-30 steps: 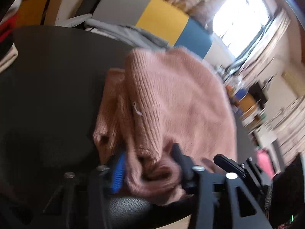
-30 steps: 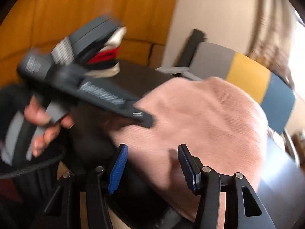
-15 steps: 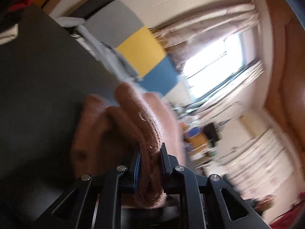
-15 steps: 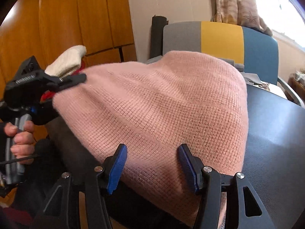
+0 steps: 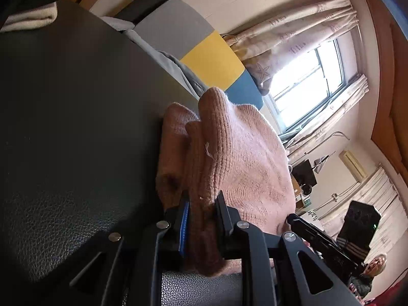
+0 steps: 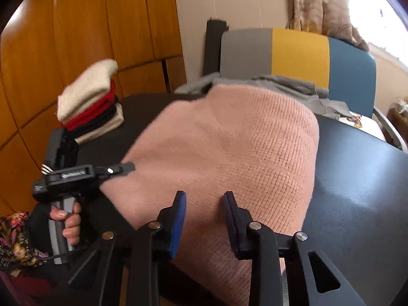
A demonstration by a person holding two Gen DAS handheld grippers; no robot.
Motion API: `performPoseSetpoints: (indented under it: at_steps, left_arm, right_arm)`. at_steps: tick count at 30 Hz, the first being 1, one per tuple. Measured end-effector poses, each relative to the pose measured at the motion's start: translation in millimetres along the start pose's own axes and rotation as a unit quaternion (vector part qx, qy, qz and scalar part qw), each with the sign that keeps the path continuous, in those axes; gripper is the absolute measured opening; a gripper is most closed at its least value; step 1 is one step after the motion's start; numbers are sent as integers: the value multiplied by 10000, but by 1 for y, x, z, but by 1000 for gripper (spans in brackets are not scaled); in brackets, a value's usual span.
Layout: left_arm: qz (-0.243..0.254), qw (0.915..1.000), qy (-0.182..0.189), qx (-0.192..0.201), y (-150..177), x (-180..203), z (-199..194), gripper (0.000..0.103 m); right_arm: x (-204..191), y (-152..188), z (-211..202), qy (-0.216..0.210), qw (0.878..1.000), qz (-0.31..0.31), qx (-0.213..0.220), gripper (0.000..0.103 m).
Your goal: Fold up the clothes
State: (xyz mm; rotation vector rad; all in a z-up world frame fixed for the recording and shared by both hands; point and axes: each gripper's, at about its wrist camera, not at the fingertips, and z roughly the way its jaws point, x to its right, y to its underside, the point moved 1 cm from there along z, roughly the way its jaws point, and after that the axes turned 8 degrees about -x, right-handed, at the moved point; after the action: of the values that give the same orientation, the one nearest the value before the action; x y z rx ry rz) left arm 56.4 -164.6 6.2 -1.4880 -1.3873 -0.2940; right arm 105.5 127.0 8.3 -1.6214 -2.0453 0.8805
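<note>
Seen from the left wrist, a bunched fold of a pink knitted sweater [image 5: 237, 158] is clamped between the pads of the left gripper [image 5: 201, 219], whose jaws are easing open even so, with the knit pressed between them. The rest of the garment is spread ahead and to the right of that claw over a black leather-look table [image 5: 71, 117]. Beyond the claw, at the table's far edge, a chair back [image 5: 201, 53] in grey, yellow and blue panels is seen, with a curtained window [image 5: 308, 86] further right. Low to the claw's right, the black body of the other tool [image 5: 321, 242] is visible. Seen from the right wrist, the right gripper [image 6: 204, 216] is set over the near edge of the sweater [image 6: 229, 153], its blue-padded jaws closing with the knit lying between them; whether the pads already press the fabric cannot be told. The sweater is draped ahead of this claw across the table [image 6: 362, 193]. To the claw's left, the left gripper [image 6: 127, 167] is gripping the garment's side edge, its handle held in a person's hand [image 6: 67, 224]. Further ahead on the left, a stack of folded clothes [image 6: 91, 102] in cream, red and black is set on the table before wooden panelling [image 6: 89, 25]. The tricolour chair back [image 6: 298, 53] is seen straight beyond.
</note>
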Motion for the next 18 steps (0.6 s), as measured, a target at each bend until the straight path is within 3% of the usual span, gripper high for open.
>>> performPoseSetpoints:
  at_steps: [3, 6, 7, 11, 14, 17, 18]
  left_arm:
    - [191, 9994, -203, 181, 10, 9, -19, 23]
    - [301, 9989, -342, 138, 12, 9, -17, 23]
    - [356, 9985, -393, 116, 12, 9, -16, 23]
    - [369, 9984, -405, 118, 14, 8, -18, 24]
    - [371, 9983, -416, 153, 14, 8, -18, 25]
    - [417, 9978, -485, 189, 15, 10, -18, 27]
    - [438, 9975, -514, 203, 15, 10, -19, 28]
  right_arm:
    - [18, 15, 0, 158, 9997, 150, -128, 26]
    - [29, 35, 7, 505, 9982, 81, -316, 8]
    - [31, 44, 11, 584, 9977, -6, -342, 8]
    - [42, 56, 8, 89, 9990, 384, -196, 8]
    - [43, 38, -11, -106, 9993, 352, -70, 13]
    - [44, 4, -34, 10, 9984, 194, 532, 41]
    - [44, -7, -34, 66, 9983, 94, 563, 44]
